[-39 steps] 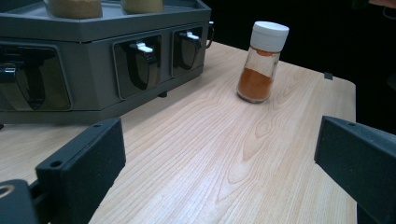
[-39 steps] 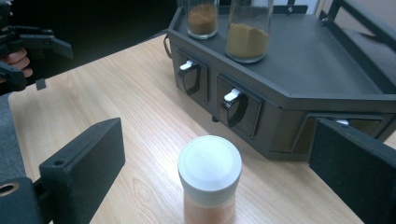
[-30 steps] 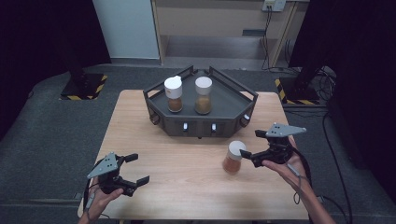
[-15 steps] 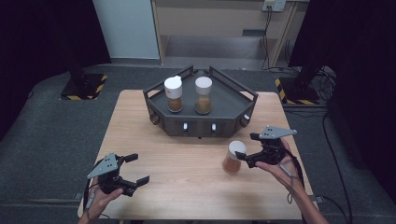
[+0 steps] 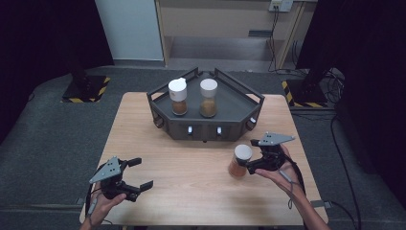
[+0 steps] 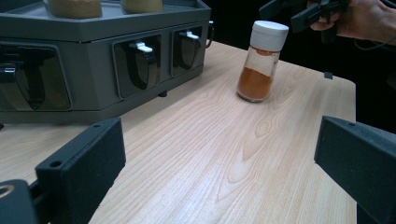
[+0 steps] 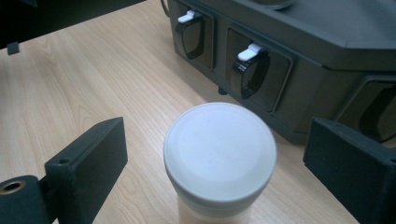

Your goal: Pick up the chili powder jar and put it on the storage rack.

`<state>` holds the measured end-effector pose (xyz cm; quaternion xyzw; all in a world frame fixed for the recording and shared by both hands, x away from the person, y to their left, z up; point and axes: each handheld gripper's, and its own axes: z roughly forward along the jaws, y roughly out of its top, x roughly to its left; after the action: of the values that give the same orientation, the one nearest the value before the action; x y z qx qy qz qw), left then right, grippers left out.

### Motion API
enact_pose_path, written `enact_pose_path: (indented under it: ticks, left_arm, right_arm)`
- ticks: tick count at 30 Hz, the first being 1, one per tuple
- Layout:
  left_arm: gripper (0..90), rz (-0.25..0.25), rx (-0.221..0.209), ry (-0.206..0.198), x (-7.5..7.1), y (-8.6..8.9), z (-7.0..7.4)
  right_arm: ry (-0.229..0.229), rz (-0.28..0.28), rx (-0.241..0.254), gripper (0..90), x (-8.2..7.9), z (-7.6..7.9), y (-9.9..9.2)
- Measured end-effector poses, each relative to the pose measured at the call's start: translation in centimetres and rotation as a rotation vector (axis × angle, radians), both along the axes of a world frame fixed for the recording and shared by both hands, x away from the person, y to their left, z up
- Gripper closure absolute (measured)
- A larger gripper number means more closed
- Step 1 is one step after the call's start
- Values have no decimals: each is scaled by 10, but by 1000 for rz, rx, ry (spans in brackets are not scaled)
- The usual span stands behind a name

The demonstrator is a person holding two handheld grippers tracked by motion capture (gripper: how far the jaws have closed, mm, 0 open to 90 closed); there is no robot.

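Worktop (image 5: pixel 191 191): pale wood, carrying one dark rack (image 5: pixel 206 122) against its far edge and one loose jar (image 5: pixel 239 161) near its right edge. Rack: angular, grey-black, with dispenser levers along its front face; two jars stand upright in its top, left rack jar (image 5: pixel 178 96) and right rack jar (image 5: pixel 208 97), both white-capped and holding brown powder. Loose jar: clear, white cap, orange-brown powder filling roughly its lower half; upright on the worktop, just in front of the rack's right front corner and apart from it. Right gripper (image 5: pixel 253 162): just beside the loose jar on its right side; its own view looks down on the cap, with one finger (image 7: pixel 88 158) at each side and a clear gap between each finger and the jar. The jaws have just been closing a little with the jar between them, but the fingers stand wide and press on nothing; the jar is not yet gripped. Left gripper (image 5: pixel 139 173): near the front left corner of the worktop, fingers spread wide, holding nothing, pointed toward the rack and the loose jar. Progress, as judged: two jars are racked, the third is out on the worktop and being approached. Left to do, as it seems: close on the jar, lift it, and seat it in the rack beside the others.
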<state>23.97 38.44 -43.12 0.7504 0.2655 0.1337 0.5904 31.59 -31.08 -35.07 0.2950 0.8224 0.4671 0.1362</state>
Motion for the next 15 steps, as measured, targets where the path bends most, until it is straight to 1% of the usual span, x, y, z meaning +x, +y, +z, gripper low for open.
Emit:
enact_pose_path:
  ticks: [3, 8, 11, 15]
  left_arm:
    - [10, 0, 0, 0, 0, 0, 0]
    - [11, 0, 0, 0, 0, 0, 0]
    - [10, 0, 0, 0, 0, 0, 0]
    - [11, 0, 1, 0, 0, 0, 0]
  right_arm:
    - [0, 3, -9, 80, 0, -4, 3]
    - [14, -2, 2, 85, 3, -9, 5]
    - [9, -6, -5, 86, 2, -11, 7]
    - [17, -11, -5, 99, 3, -15, 8]
